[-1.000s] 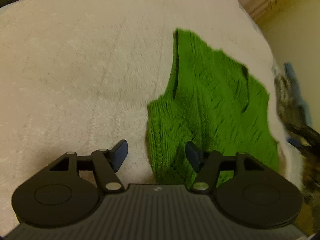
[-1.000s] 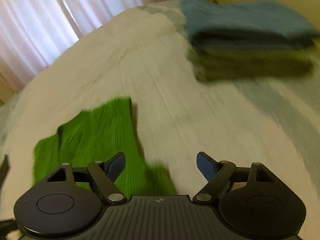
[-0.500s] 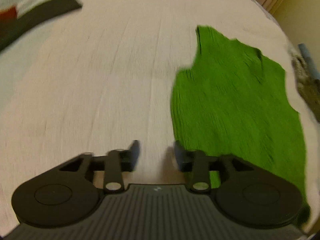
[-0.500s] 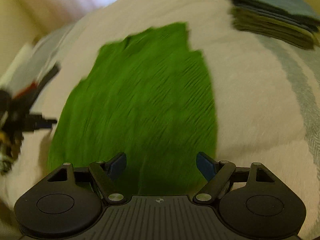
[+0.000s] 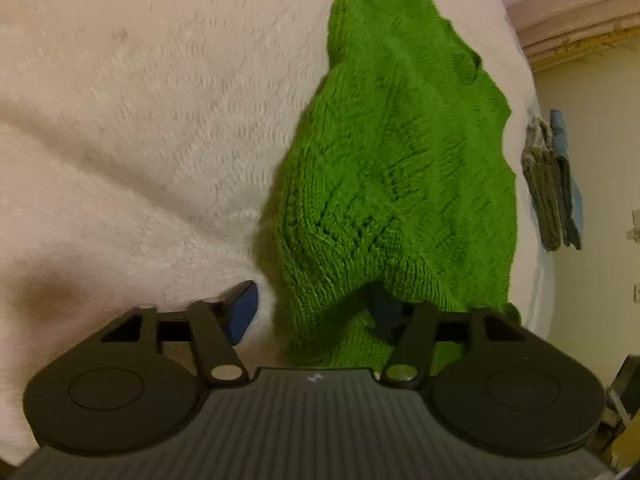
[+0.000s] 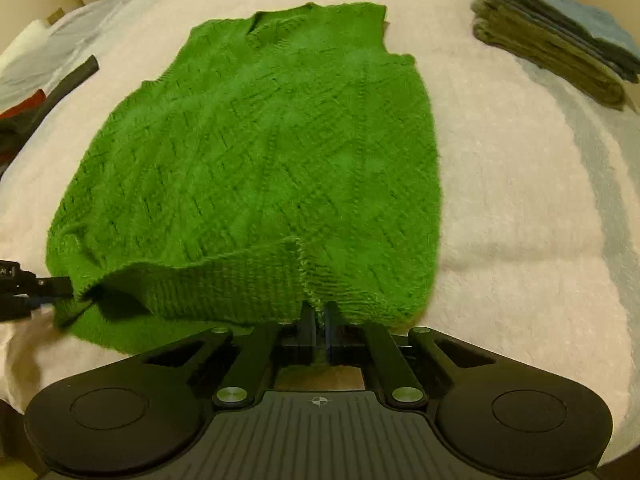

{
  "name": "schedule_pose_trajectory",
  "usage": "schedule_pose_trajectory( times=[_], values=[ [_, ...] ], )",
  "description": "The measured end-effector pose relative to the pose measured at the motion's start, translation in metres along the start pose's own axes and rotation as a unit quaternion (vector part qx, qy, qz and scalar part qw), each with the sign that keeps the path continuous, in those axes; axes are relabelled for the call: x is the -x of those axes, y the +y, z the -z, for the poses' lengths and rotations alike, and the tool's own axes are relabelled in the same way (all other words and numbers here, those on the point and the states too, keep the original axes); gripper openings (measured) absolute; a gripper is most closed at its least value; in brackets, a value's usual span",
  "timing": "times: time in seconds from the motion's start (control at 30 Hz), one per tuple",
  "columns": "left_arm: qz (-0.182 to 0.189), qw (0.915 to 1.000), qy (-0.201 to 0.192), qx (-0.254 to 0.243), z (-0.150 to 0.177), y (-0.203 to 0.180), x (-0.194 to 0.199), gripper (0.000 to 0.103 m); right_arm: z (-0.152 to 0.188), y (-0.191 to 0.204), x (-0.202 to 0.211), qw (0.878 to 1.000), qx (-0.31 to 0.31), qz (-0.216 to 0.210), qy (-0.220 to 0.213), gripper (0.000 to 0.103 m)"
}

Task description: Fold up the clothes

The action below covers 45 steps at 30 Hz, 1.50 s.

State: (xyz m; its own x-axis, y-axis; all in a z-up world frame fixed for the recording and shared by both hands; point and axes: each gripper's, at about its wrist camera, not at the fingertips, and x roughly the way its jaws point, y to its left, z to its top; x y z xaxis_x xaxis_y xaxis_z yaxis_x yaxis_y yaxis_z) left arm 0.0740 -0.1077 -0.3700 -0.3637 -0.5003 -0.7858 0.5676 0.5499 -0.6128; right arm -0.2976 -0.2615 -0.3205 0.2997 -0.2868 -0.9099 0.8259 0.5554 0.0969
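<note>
A green knitted sleeveless vest (image 6: 260, 152) lies flat on a cream fleece blanket (image 6: 520, 208), neckline at the far end. My right gripper (image 6: 318, 320) is shut on the vest's bottom hem near its middle. My left gripper (image 5: 312, 308) is open at the hem's corner in the left wrist view; the green vest (image 5: 400, 168) drapes over its right finger, and the left finger (image 5: 240, 308) rests on the blanket (image 5: 140, 140). The left gripper's tip also shows in the right wrist view (image 6: 36, 284) at the hem's left corner.
A stack of folded clothes, blue on top of olive (image 6: 560, 44), sits at the far right of the bed; it also shows in the left wrist view (image 5: 552, 184). Dark and red clothing (image 6: 40, 96) lies at the left edge. Curtains hang beyond the bed.
Both grippers moved down to the vest's bottom hem. The right gripper went from open to shut on the hem. The left gripper opened wider and its right finger slid under the corner.
</note>
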Motion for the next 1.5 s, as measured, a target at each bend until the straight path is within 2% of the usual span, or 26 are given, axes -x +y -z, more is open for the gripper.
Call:
schedule_pose_trajectory(
  times=[0.03,0.13,0.17,0.27,0.33,0.4,0.43,0.47,0.5,0.53,0.63,0.67,0.73,0.8,0.83,0.87,0.9,1.07,1.17,1.2,1.23,1.27,1.3,1.33,1.4,1.5],
  values=[
    [0.017,0.9998,-0.007,0.004,0.002,0.0,0.002,0.004,0.006,0.0,0.013,1.0,0.023,0.01,-0.018,0.001],
    [0.062,0.9971,-0.043,-0.01,0.011,-0.001,0.033,0.004,0.03,-0.004,0.052,0.996,0.068,0.013,-0.052,0.001],
    [0.056,0.9972,-0.046,-0.017,0.015,0.003,0.043,0.004,0.041,-0.007,0.054,0.997,0.071,0.014,-0.026,0.001],
    [-0.016,0.9993,-0.025,-0.023,0.026,0.021,0.05,0.004,0.077,-0.019,0.02,0.991,0.06,0.011,0.119,0.001],
    [-0.085,0.9959,0.008,-0.03,0.03,0.03,0.043,0.003,0.093,-0.026,0.005,0.985,0.045,0.03,0.165,0.001],
    [-0.1,0.9939,0.008,-0.046,0.03,0.027,0.048,0.006,0.085,-0.037,0.01,0.99,0.004,0.023,0.137,0.002],
    [-0.103,0.993,0.0,-0.057,0.029,0.023,0.052,0.016,0.081,-0.043,0.014,0.992,-0.017,0.018,0.122,0.005],
    [-0.107,0.9916,-0.013,-0.071,0.026,0.018,0.056,0.029,0.076,-0.049,0.017,0.994,-0.038,0.014,0.106,0.032],
    [-0.108,0.9904,-0.024,-0.083,0.022,0.012,0.058,0.035,0.068,-0.054,0.018,0.994,-0.063,0.002,0.085,0.076],
    [-0.104,0.9899,-0.031,-0.092,0.017,0.006,0.056,0.04,0.059,-0.06,0.018,0.994,-0.088,-0.01,0.063,0.082],
    [-0.091,0.9875,-0.053,-0.118,-0.001,-0.013,0.05,0.055,0.032,-0.078,0.018,0.985,-0.163,-0.048,-0.004,0.081],
    [-0.087,0.9864,-0.06,-0.126,-0.007,-0.019,0.048,0.06,0.025,-0.081,0.012,0.981,-0.185,-0.061,-0.007,0.081],
    [-0.088,0.9845,-0.054,-0.142,-0.013,-0.024,0.034,0.06,0.023,-0.087,-0.008,0.972,-0.22,-0.079,-0.002,0.077],
    [-0.092,0.9825,-0.04,-0.157,-0.016,-0.026,0.017,0.054,0.026,-0.092,-0.025,0.964,-0.251,-0.089,0.011,0.058],
    [-0.096,0.9818,-0.032,-0.161,-0.017,-0.024,0.01,0.045,0.027,-0.094,-0.033,0.959,-0.265,-0.094,0.018,0.047],
    [-0.094,0.9824,-0.024,-0.16,-0.016,-0.02,0.007,0.018,0.026,-0.094,-0.027,0.96,-0.261,-0.097,0.013,0.004],
    [-0.085,0.984,-0.02,-0.155,-0.015,-0.018,0.004,0.008,0.024,-0.094,-0.02,0.962,-0.254,-0.1,0.007,0.005],
    [-0.008,0.9939,-0.061,-0.091,-0.006,0.002,0.045,0.005,0.023,-0.104,0.009,0.963,-0.245,-0.111,-0.009,0.004],
    [-0.044,0.9952,-0.047,-0.074,-0.002,0.015,0.041,0.007,0.03,-0.111,-0.01,0.961,-0.256,-0.096,0.038,0.005],
    [-0.068,0.9939,-0.033,-0.08,-0.002,0.015,0.032,0.008,0.029,-0.109,-0.019,0.962,-0.253,-0.085,0.055,0.011],
    [-0.091,0.9915,-0.02,-0.091,-0.004,0.011,0.024,0.016,0.024,-0.107,-0.021,0.964,-0.247,-0.079,0.059,0.015],
    [-0.105,0.9891,-0.014,-0.102,-0.006,0.007,0.02,0.02,0.016,-0.104,-0.018,0.968,-0.232,-0.075,0.059,0.036],
    [-0.114,0.9866,-0.013,-0.117,-0.009,0.001,0.019,0.02,0.006,-0.102,-0.012,0.974,-0.212,-0.054,0.052,0.064],
    [-0.117,0.9839,-0.019,-0.134,-0.013,-0.005,0.021,0.022,0.001,-0.1,-0.006,0.979,-0.196,-0.031,0.04,0.074],
    [-0.126,0.9778,-0.038,-0.163,-0.025,-0.014,0.034,0.026,-0.014,-0.105,0.004,0.985,-0.17,-0.005,0.012,0.074],
    [-0.13,0.973,-0.073,-0.176,-0.053,-0.022,0.047,0.04,-0.042,-0.12,0.003,0.986,-0.167,-0.013,-0.016,0.074]
  ],
)
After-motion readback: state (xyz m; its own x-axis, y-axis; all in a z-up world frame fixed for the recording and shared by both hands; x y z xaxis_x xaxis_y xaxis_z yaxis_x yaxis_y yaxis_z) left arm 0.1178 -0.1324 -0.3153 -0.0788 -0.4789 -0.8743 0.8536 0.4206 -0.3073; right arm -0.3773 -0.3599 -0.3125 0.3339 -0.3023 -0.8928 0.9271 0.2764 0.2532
